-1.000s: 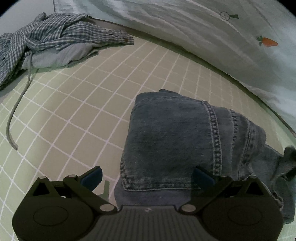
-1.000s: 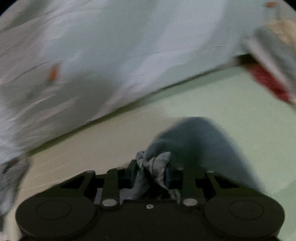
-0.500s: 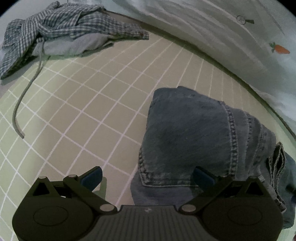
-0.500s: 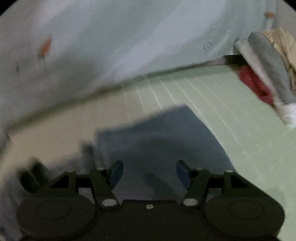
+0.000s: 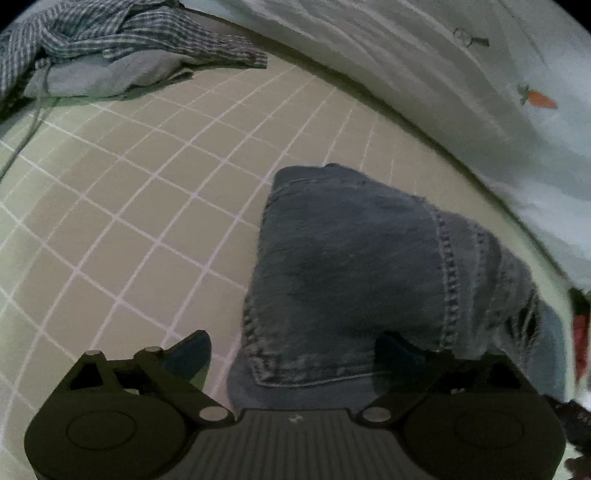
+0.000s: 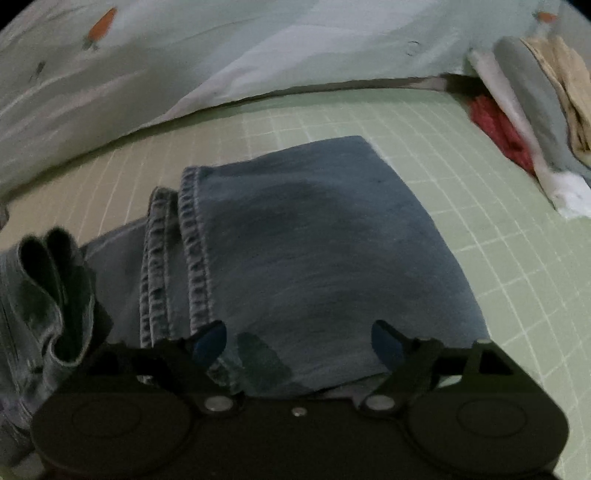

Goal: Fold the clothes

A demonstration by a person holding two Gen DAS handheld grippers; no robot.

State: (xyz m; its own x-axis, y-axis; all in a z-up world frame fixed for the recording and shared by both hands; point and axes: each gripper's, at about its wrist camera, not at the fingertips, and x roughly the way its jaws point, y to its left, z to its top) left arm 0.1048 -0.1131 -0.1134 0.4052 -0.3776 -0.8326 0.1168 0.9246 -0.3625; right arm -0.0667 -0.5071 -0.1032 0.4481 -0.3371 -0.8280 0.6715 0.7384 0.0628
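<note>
While both grippers hover low over the sheet (image 5: 122, 206), the folded jeans (image 5: 354, 266) lie flat on it near its far edge, where a carrot-print quilt (image 5: 461, 92) is bunched. The left gripper (image 5: 293, 350) has its jaws spread, one finger over bare sheet, the other over denim. The right gripper (image 6: 297, 341) is likewise spread wide above the jeans, holding nothing. A plaid shirt (image 5: 110, 33) is heaped at the sheet's far left corner, and stacked clothes (image 6: 535, 107) sit at its right edge.
</note>
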